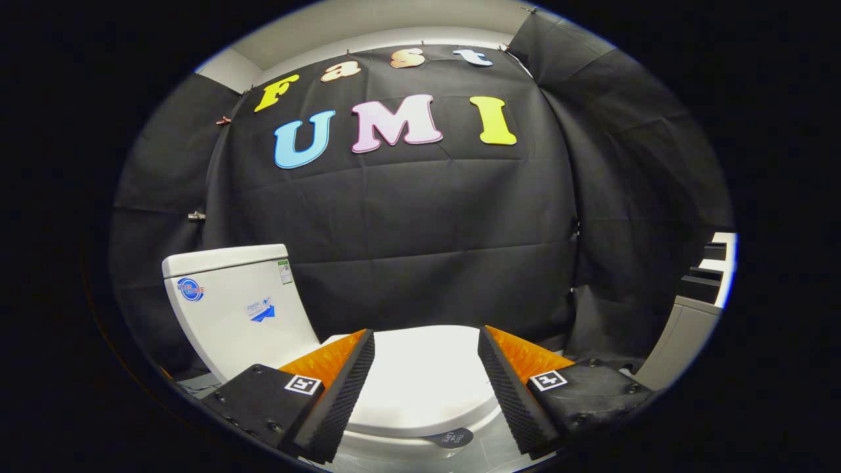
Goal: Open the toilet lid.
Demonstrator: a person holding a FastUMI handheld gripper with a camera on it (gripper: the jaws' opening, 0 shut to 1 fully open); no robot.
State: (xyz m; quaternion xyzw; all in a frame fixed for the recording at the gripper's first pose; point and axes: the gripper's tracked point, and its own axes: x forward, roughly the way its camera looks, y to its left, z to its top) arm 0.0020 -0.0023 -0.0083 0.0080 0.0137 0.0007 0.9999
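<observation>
While spread wide, tongs [427,358] flank closed toilet lid [424,381].

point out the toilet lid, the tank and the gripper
lid [424,374]: gripper view, on its flat closed top, seen between the fingers
tank [240,305]: gripper view, on its front face, beyond the left finger
gripper [426,355]: gripper view, midway between the open fingertips, above the lid
</observation>
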